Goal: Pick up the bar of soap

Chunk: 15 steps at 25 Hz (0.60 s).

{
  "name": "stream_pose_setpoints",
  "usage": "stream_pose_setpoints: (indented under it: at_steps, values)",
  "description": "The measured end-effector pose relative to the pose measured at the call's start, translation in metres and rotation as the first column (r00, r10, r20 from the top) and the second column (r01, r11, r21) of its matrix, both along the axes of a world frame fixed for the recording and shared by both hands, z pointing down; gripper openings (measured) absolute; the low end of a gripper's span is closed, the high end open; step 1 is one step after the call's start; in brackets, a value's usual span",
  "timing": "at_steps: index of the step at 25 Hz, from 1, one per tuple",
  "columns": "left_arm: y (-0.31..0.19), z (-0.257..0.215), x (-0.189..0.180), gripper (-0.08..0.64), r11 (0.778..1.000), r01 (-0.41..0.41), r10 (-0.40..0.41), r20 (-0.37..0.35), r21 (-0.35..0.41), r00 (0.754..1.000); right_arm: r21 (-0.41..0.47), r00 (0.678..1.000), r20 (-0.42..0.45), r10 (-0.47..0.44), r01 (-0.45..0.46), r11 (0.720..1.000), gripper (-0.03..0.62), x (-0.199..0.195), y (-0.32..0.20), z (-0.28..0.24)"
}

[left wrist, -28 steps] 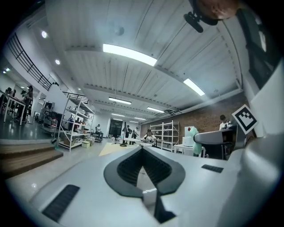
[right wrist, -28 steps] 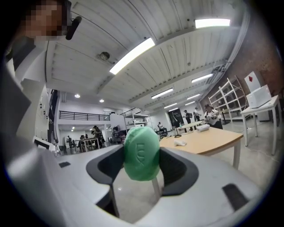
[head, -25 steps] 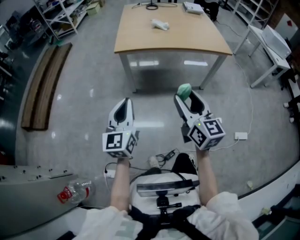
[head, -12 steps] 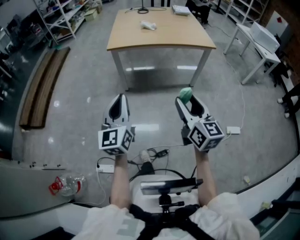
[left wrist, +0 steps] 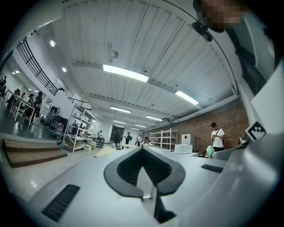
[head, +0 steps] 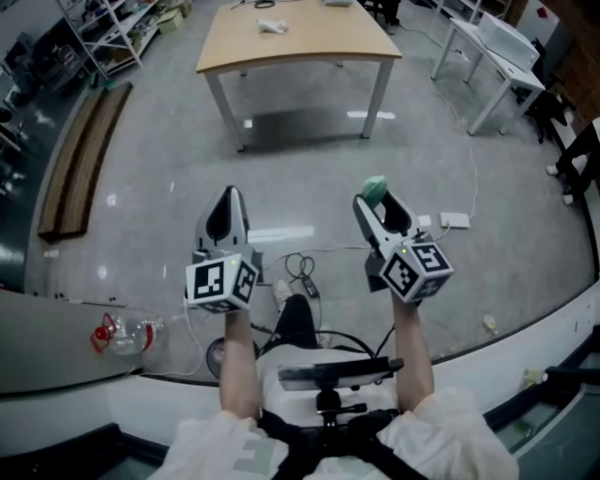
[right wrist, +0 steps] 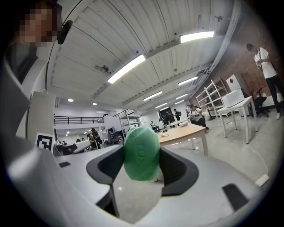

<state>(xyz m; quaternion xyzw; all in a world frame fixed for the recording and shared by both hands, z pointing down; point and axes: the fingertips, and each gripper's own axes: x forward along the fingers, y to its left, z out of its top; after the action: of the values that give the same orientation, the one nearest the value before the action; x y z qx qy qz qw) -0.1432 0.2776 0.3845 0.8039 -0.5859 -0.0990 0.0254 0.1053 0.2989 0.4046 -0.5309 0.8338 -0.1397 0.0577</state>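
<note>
A green oval bar of soap (right wrist: 141, 153) is clamped between the jaws of my right gripper (right wrist: 143, 162). In the head view the bar of soap (head: 374, 187) shows at the tip of the right gripper (head: 378, 199), held in the air above the floor. My left gripper (head: 225, 208) hangs level with it to the left, its jaws closed together on nothing. The left gripper (left wrist: 143, 153) points toward the far end of the room.
A wooden table (head: 337, 41) stands ahead with a white object (head: 272, 26) on it. Cables and a white power strip (head: 455, 220) lie on the grey floor. A plastic bottle (head: 127, 334) lies at lower left. White desks (head: 495, 52) stand at right, shelving (head: 103, 33) at upper left.
The view has drawn back from the wooden table, which now sits farther up the frame. Both grippers keep their pose, the right still holding the soap.
</note>
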Motion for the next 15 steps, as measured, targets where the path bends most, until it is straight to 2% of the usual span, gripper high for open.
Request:
stream_pose_setpoints:
  at_steps: [6, 15]
  values:
    - [0.045, -0.002, 0.008, 0.005, 1.0, -0.025, 0.025, 0.032, -0.001, 0.999, 0.034, 1.0, 0.019, -0.02, 0.019, 0.999, 0.259, -0.014, 0.038, -0.012]
    - [0.073, -0.018, -0.011, 0.005, 0.999, 0.0, 0.0, 0.009, 0.037, 1.0, 0.051, 1.0, 0.001, -0.025, 0.025, 0.998, 0.259, -0.026, 0.07, -0.026]
